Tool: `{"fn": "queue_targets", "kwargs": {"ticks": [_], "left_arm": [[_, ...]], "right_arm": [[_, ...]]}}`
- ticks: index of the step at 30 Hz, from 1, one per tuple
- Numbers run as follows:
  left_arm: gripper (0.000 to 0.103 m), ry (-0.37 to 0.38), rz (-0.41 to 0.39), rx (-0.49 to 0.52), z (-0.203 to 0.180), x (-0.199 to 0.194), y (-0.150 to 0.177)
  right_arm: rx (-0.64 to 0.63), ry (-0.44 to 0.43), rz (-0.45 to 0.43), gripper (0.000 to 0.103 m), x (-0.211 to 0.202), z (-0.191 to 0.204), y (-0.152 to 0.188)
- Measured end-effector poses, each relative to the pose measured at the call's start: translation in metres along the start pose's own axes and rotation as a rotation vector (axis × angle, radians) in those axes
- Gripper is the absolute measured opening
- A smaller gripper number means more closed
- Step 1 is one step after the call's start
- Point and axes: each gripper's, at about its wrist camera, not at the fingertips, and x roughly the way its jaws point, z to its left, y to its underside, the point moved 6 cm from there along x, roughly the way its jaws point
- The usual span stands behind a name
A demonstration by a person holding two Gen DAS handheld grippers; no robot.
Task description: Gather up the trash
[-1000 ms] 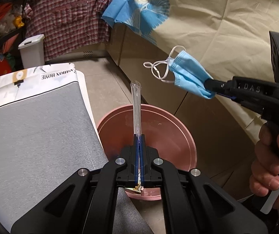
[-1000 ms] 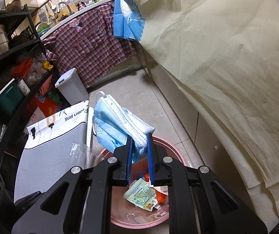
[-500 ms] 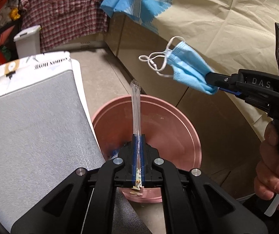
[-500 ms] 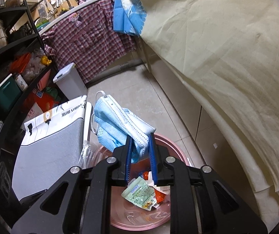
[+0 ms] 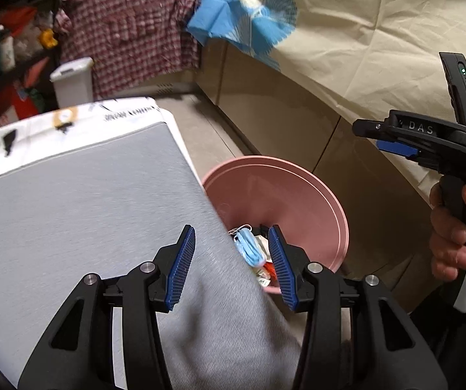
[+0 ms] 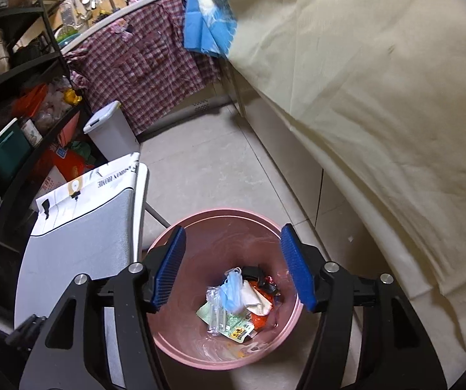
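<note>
**A:** Hovering over the round pink plastic basin, your right gripper is standing with its blue-ribbed jaws spread wide and nothing between them. What are you seeing beneath it?

**B:** You are looking at the collected trash lying in the basin's bottom: the pale blue pleated face mask is resting on top of the heap, touching a clear crinkled plastic sleeve, a green-and-white printed wrapper and an orange-red wrapper.

**A:** And your left gripper?

**B:** It is likewise standing released and empty, jaws apart, straddling the edge of the grey fabric-topped board, with the mask showing between its pads down in the basin.

**A:** How are these pieces likely to be handling?

**B:** You are dealing with light, limp, thin things. The mask is soft and is probably folding under any pinch; gripping the pleated body is looking safer than the thin ear loops, which may slip. The film sleeve is appearing slick and is likely needing a firm pinch near one end.

**A:** Where is the task standing?

**B:** Everything in view is sitting in the basin; whether more trash is waiting elsewhere, you cannot tell from these views.
</note>
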Motion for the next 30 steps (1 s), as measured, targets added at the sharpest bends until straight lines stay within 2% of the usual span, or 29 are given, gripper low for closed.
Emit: {"fn": "queue_targets", "kwargs": {"ticks": [4, 5, 7, 10, 14, 16, 23, 26, 30], "left_arm": [[0.051, -0.031, -0.041, 0.03, -0.003, -0.031, 0.007], [0.052, -0.033, -0.044, 0.035, -0.004, -0.037, 0.009], [0.063, -0.027, -0.055, 0.041, -0.004, -0.056, 0.016], [0.074, -0.043, -0.077, 0.031, 0.0, -0.081, 0.024], [0.08, -0.052, -0.081, -0.024, 0.005, -0.106, 0.028], [0.086, -0.062, -0.086, -0.057, 0.008, -0.118, 0.035], [0.087, -0.193, -0.062, -0.143, 0.019, -0.14, 0.074], [0.087, -0.205, -0.069, -0.168, 0.019, -0.146, 0.081], [0.087, -0.218, -0.09, -0.123, 0.013, -0.149, 0.078]], "right_arm": [[-0.022, -0.015, -0.048, 0.082, -0.028, 0.007, 0.007], [-0.033, -0.022, -0.051, 0.083, -0.036, 0.011, 0.014], [-0.045, -0.03, -0.06, 0.086, -0.052, 0.016, 0.026], [-0.055, -0.054, -0.111, 0.092, -0.084, 0.025, 0.043], [-0.112, -0.024, -0.161, 0.096, -0.121, 0.037, 0.07], [-0.127, -0.007, -0.179, 0.096, -0.135, 0.041, 0.081], [-0.143, 0.04, -0.179, 0.098, -0.174, 0.038, 0.123], [-0.171, 0.05, -0.172, 0.098, -0.178, 0.04, 0.131], [-0.193, 0.069, -0.165, 0.098, -0.173, 0.043, 0.135]]}}
